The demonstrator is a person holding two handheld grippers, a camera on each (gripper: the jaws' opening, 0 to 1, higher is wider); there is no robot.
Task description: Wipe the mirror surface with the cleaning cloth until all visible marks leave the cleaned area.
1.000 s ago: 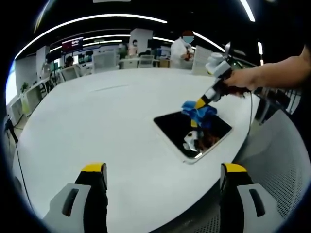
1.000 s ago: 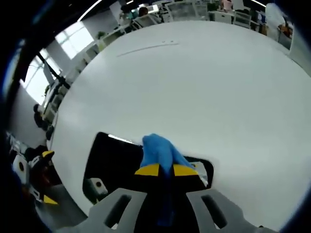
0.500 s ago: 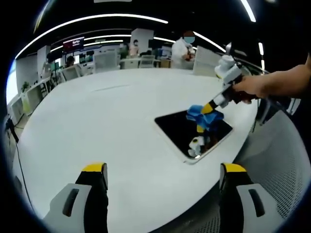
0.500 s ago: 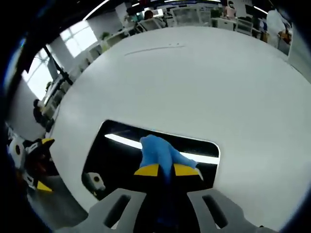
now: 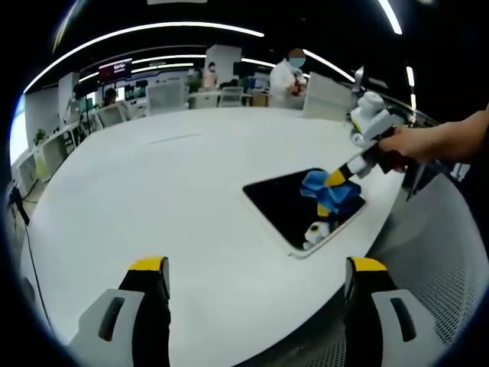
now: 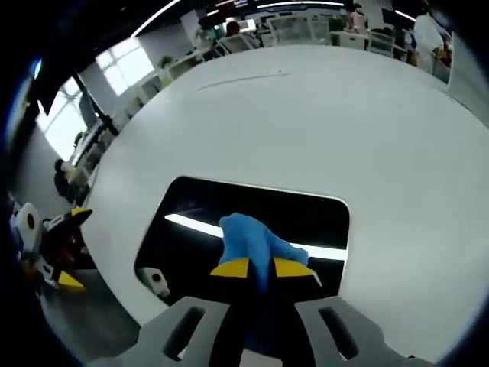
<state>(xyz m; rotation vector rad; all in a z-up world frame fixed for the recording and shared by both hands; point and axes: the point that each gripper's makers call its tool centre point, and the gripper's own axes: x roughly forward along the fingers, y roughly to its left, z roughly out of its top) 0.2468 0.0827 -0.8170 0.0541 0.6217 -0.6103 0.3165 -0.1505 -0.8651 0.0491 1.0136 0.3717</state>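
Desks and chairs stood beyond the bare white table, and I saw nothing lying between my left gripper, its jaws spread apart and holding nothing, and the mirror near the table's right edge. Further right, my right gripper was clenched on the blue cleaning cloth, pressing it against the mirror's dark glass.

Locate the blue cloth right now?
The blue cloth is pinched in the right gripper and lies on the mirror, toward its near edge in the right gripper view; the left gripper view shows it at the mirror's far-right end.
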